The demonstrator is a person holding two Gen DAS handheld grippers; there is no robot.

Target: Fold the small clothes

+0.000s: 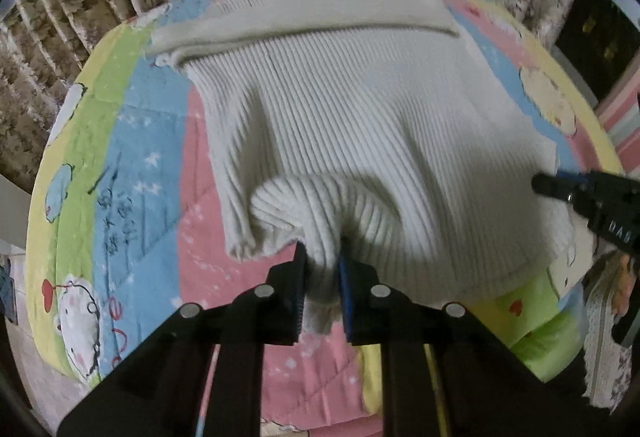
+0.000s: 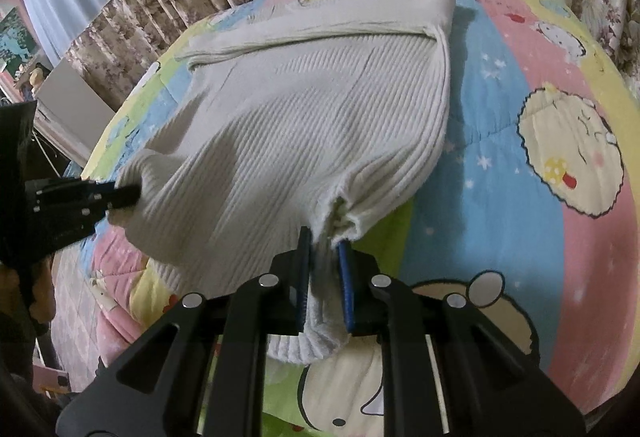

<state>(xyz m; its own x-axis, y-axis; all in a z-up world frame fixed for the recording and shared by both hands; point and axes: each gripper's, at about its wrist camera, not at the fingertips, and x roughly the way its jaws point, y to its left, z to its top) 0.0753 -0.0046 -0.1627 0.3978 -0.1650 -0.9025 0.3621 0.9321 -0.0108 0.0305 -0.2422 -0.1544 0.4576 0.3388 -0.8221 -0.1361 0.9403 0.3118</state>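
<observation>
Both grippers clamped on the cream ribbed sweater point(image 1: 344, 109) on the cartoon-print quilt point(image 1: 132, 173): left gripper point(image 1: 322, 273) pinches a near fold, right gripper point(image 2: 325, 257), lettered "DAB", the near-right hem.

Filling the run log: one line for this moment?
fold underway | left gripper shut on sweater | right gripper shut on sweater | near edge lifted off quilt

The left gripper point(image 1: 322, 269) has its jaws closed on a bunched fold of the cream ribbed sweater point(image 1: 340, 109), which lies spread over the cartoon-printed quilt point(image 1: 132, 165) toward the bed's far edge, while the right gripper point(image 1: 560, 187) meets the sweater's right-hand edge.
</observation>
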